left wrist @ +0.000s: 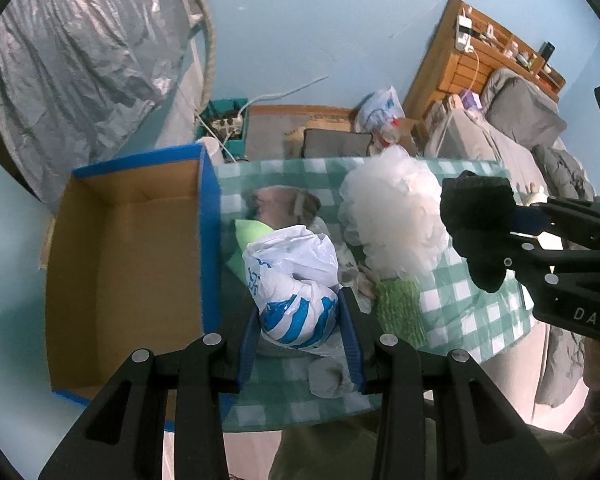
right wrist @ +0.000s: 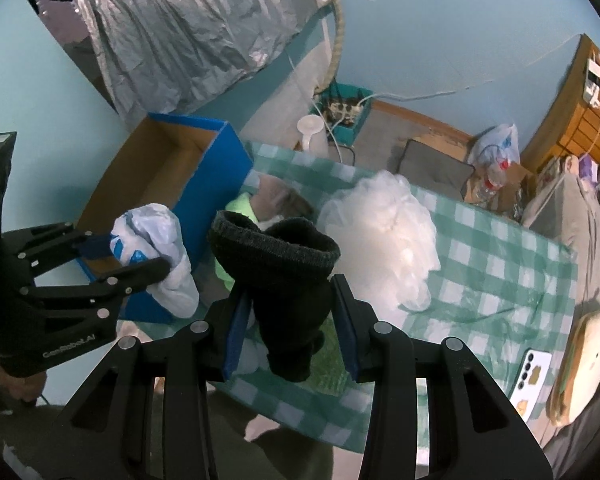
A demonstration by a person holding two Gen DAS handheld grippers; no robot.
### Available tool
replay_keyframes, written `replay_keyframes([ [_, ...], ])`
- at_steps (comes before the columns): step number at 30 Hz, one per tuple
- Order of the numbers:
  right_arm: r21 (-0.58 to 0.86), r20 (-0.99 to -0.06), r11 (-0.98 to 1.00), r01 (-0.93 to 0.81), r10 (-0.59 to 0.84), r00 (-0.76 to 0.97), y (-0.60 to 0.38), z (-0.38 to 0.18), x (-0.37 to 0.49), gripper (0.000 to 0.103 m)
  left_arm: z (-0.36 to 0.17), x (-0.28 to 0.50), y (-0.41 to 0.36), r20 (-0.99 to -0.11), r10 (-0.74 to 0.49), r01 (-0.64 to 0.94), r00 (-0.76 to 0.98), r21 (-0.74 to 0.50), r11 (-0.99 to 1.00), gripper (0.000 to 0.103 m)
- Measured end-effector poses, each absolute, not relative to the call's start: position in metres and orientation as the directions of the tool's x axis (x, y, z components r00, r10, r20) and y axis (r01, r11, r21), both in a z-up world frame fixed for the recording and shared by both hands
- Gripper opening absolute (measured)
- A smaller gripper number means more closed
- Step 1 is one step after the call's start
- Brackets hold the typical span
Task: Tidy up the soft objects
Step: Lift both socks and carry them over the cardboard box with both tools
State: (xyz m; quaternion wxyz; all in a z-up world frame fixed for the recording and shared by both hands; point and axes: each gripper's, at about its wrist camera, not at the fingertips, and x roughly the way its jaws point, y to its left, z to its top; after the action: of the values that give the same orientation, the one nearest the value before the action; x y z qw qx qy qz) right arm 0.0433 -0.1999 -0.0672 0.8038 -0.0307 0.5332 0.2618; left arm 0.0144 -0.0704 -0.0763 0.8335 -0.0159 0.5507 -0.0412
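On the left sits the blue cardboard box (left wrist: 132, 264), open and bare inside. Next to it, the left gripper (left wrist: 300, 320) squeezes a white and blue plastic bag (left wrist: 296, 280), held up over the green checked cloth (left wrist: 472, 304). The bag is slippery, so it could slide out before it reaches the box. To the right, the right gripper (right wrist: 290, 320) pinches a black knit sock (right wrist: 284, 280). It hangs low and might brush the fluffy white mesh pouf (right wrist: 384, 232) off the table.

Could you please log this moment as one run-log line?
left gripper: shut on plastic bag | right gripper: shut on black sock | blue box: empty
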Motion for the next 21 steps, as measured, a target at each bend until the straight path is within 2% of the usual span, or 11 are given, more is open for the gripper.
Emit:
replay_keyframes([
  [21, 0.237, -0.861, 0.767, -0.597, 0.450, 0.236, -0.109, -0.049, 0.058, 0.040, -0.067, 0.005, 0.004, -0.906, -0.024, -0.113, 0.422, -0.078, 0.991, 0.038],
])
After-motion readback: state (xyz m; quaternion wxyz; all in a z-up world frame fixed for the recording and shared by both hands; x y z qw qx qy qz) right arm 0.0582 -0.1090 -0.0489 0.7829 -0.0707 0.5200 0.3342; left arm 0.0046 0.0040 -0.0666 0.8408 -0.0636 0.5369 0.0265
